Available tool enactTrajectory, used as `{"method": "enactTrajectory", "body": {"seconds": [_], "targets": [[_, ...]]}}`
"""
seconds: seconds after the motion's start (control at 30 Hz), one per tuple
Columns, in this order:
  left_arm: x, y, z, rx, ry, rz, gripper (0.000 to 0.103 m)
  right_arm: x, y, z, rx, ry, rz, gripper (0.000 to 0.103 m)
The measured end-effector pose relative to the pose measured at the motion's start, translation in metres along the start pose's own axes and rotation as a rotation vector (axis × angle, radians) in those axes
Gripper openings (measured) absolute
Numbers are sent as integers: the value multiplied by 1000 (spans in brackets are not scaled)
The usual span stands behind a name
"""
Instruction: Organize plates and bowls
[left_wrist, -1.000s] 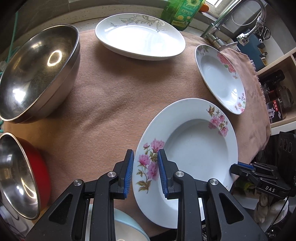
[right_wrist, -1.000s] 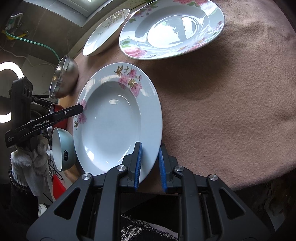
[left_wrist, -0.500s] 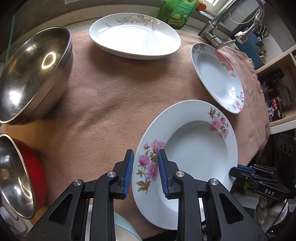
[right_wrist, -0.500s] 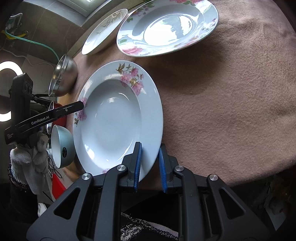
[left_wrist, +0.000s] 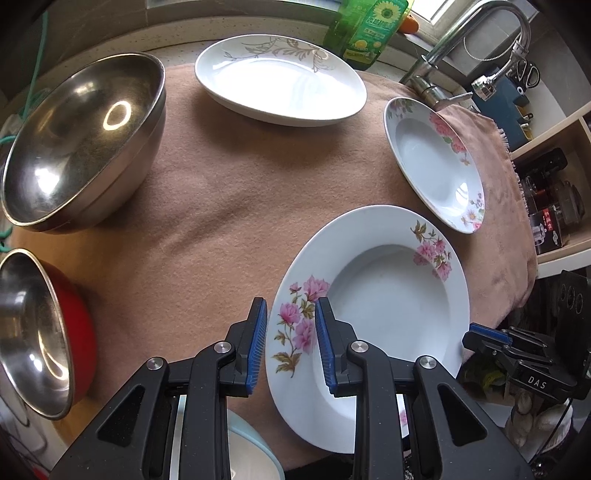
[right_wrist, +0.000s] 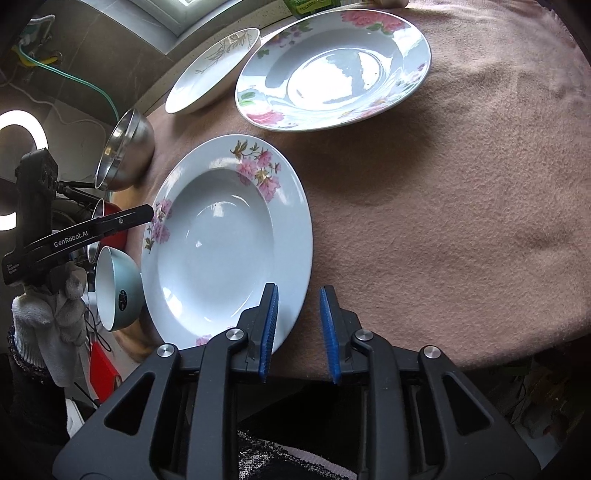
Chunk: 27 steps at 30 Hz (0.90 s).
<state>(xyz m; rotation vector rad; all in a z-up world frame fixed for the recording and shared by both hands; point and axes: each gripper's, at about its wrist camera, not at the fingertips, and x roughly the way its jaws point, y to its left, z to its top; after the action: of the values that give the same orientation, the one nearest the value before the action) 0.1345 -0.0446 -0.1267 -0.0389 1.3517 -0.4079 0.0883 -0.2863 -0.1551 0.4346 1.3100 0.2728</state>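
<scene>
A white deep plate with pink flowers (left_wrist: 388, 295) (right_wrist: 221, 240) lies on the brown cloth (left_wrist: 221, 203), its near part overhanging the table edge. My left gripper (left_wrist: 290, 317) straddles its left rim at the flower print and is shut on that rim; its finger also shows in the right wrist view (right_wrist: 144, 214). My right gripper (right_wrist: 298, 306) is at the plate's near right rim. Its jaws are opening: the rim's edge lies between the pads and they no longer press on it. A second pink-flowered plate (left_wrist: 432, 158) (right_wrist: 332, 70) and a white oval plate with gold leaves (left_wrist: 280, 81) (right_wrist: 214, 70) lie farther back.
A large steel bowl (left_wrist: 81, 136) and a red bowl with a steel inside (left_wrist: 37, 332) stand at the left. A teal bowl (right_wrist: 118, 288) sits below the table edge near a gloved hand (right_wrist: 44, 317). A green bottle (left_wrist: 365, 33) and a tap (left_wrist: 461, 44) stand behind; shelves (left_wrist: 554, 184) at the right.
The right gripper's pads, pinched on the plate's rim before, have spread apart. The left gripper and the plate have kept their places.
</scene>
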Motion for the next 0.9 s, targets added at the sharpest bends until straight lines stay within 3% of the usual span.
{"method": "enactTrajectory", "body": {"seconds": [0.03,0.07,0.23,0.37,0.53,0.63,0.9], "targets": [[-3,1,0,-5,-9,2,25,-3,0,1,-4,-7,-3,44],[-7,1,-1,-12,-19,4,25,-6,-1,1,-10,-14,-5,46],[-24,6,-7,-66,-66,-6,26,-24,-2,5,-51,-54,-17,47],[-34,5,-14,-109,-109,-15,42,-39,-8,12,-77,-93,-29,62],[-43,-3,-20,-161,-165,-32,43,-52,-18,25,-89,-124,-50,64],[-43,-9,-21,-188,-187,-49,44,-59,-26,38,-104,-143,-71,74],[-36,-27,-12,-253,-239,-91,44,-73,-43,75,-175,-192,-123,75]]}}
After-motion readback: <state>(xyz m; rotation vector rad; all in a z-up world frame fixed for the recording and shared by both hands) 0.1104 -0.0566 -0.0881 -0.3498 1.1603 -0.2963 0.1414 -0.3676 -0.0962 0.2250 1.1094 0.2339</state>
